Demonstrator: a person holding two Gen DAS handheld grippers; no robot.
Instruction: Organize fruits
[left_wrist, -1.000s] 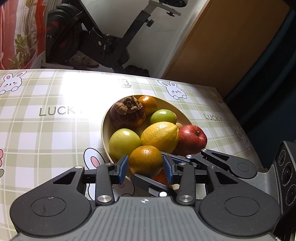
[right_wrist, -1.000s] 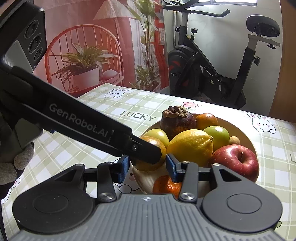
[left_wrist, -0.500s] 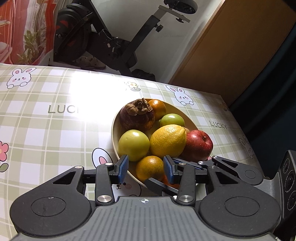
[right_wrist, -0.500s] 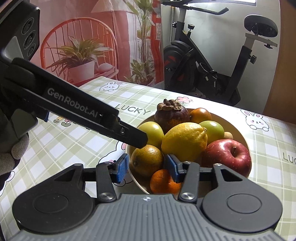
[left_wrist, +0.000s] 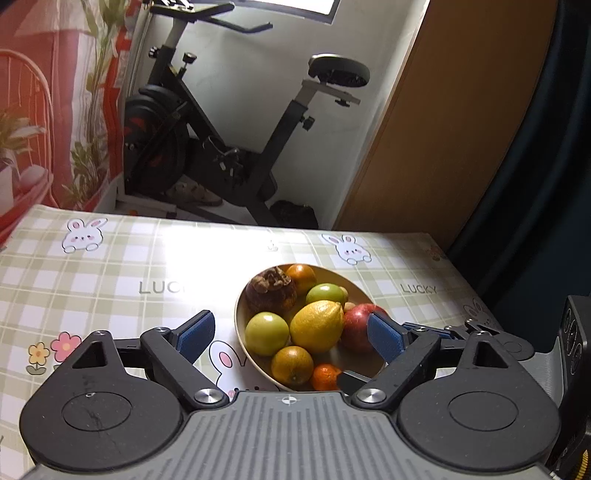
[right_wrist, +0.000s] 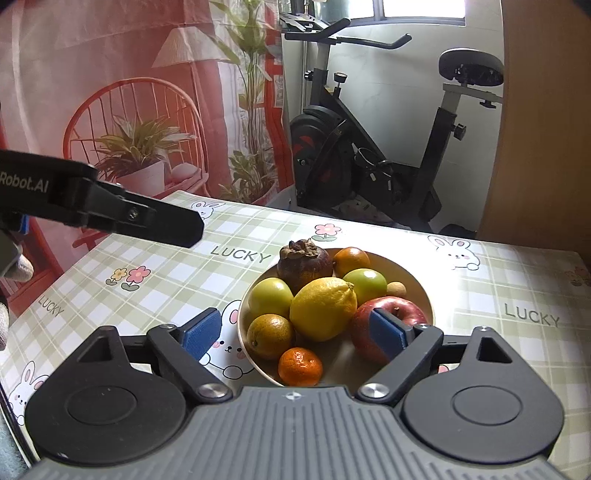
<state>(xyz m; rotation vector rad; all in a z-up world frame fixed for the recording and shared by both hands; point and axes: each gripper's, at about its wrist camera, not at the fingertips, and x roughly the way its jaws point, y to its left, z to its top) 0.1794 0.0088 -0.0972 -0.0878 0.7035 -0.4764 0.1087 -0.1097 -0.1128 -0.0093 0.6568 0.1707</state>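
A red printed curtain (right_wrist: 110, 92) showing a chair, potted plants and a lamp hangs at the far left of the room. To its right a black exercise bike (right_wrist: 369, 155) stands against a white wall under a window, and a brown wooden panel (left_wrist: 461, 129) closes off the right side.

The tabletop (right_wrist: 184, 273) is covered with a pale green checked cloth printed with rabbits, flowers and the word LUCKY; a bright patch of light falls across its far middle.

Toward the middle of the tabletop sits a beige bowl (right_wrist: 413, 284) holding the fruit. Running left to right in the right wrist view: a greenish-yellow apple (right_wrist: 270, 297) and below it a dull orange (right_wrist: 270, 335), then a small tangerine (right_wrist: 300, 366) at the near rim, a dark mangosteen (right_wrist: 304, 264) at the back, a big lemon (right_wrist: 323, 308) in the centre, another orange (right_wrist: 351, 261) and a green apple (right_wrist: 365, 285) behind it, a small tan fruit (right_wrist: 397, 288), and a red apple (right_wrist: 388, 325) on the right.

The left tongs (left_wrist: 288, 334) are spread wide and hold nothing, hovering short of the bowl with their blue pads apart on either side of it. The right tongs (right_wrist: 295, 332) are likewise spread wide and empty; whether the right-hand pad touches the red apple behind it cannot be told.
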